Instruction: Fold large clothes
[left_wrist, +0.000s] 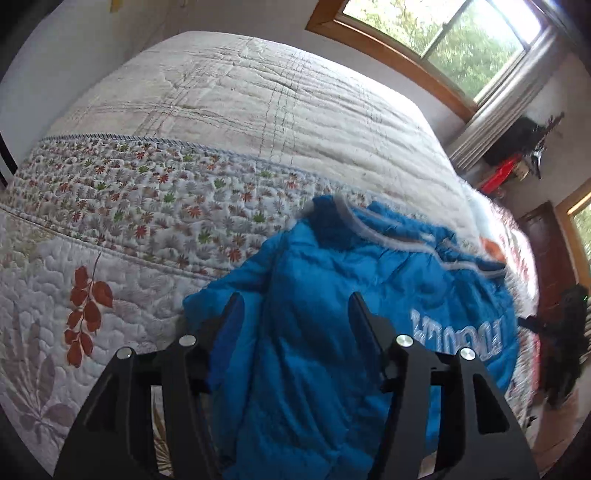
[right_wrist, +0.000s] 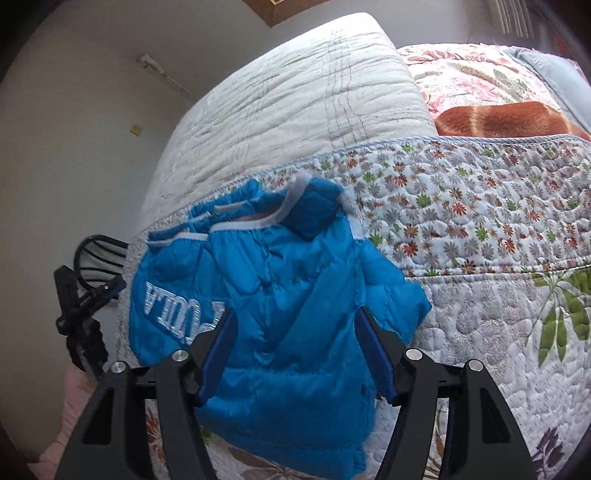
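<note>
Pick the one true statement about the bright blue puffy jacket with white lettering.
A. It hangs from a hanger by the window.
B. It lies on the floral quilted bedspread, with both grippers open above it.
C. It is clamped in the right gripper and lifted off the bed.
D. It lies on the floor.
B: the blue puffy jacket lies on the floral quilted bedspread, and the left gripper and right gripper stand open over it, pads not pressing.

We list what we cannot make out:

- jacket (left_wrist: 314, 332): near hem runs under the left gripper (left_wrist: 295, 314) and off the bottom edge; its far right side is smeared by blur.
- white lettering (right_wrist: 184, 314): last letters covered by a finger of the right gripper (right_wrist: 295, 325).
- dark clutter (left_wrist: 524, 147) beyond the bed: too blurred to name.
</note>
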